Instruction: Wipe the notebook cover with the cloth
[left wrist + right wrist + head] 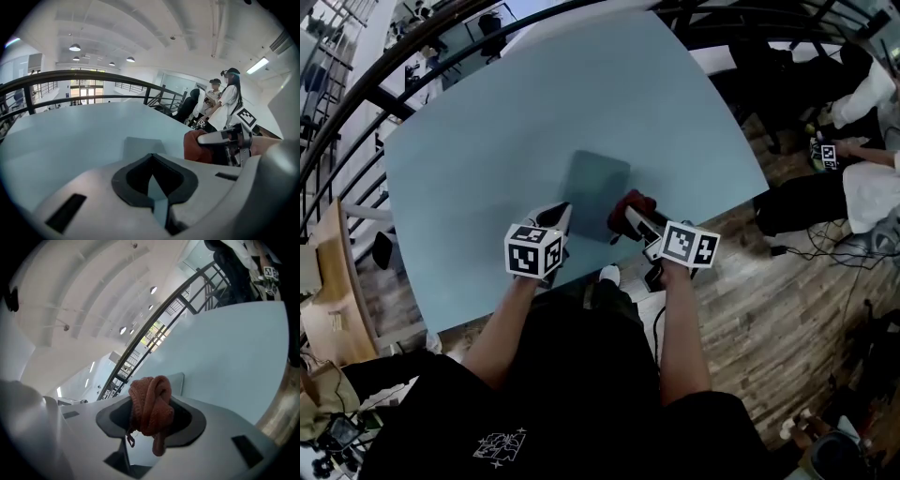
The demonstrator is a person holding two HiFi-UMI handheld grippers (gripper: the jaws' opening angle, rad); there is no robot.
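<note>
I'm gripping the cloth in the right tongs. The jaws are squeezing a rust-red wad, and a loose tail is dangling below it. The left tongs are pinched together on nothing. The notebook is lying flat on the table, close to its near edge and about midway along it. The left tongs are sitting at the notebook's near left corner, and I can't tell if they're touching it. The cloth is hovering at the near right corner. I'm judging this as the start of the wipe: cloth in hand, brought to the cover, stroke not begun. Next I'm wanting the wad pressed flat and dragged across the cover, with the left tongs pinning the corner so the notebook isn't sliding. The count: one notebook, one cloth, two tongs.
</note>
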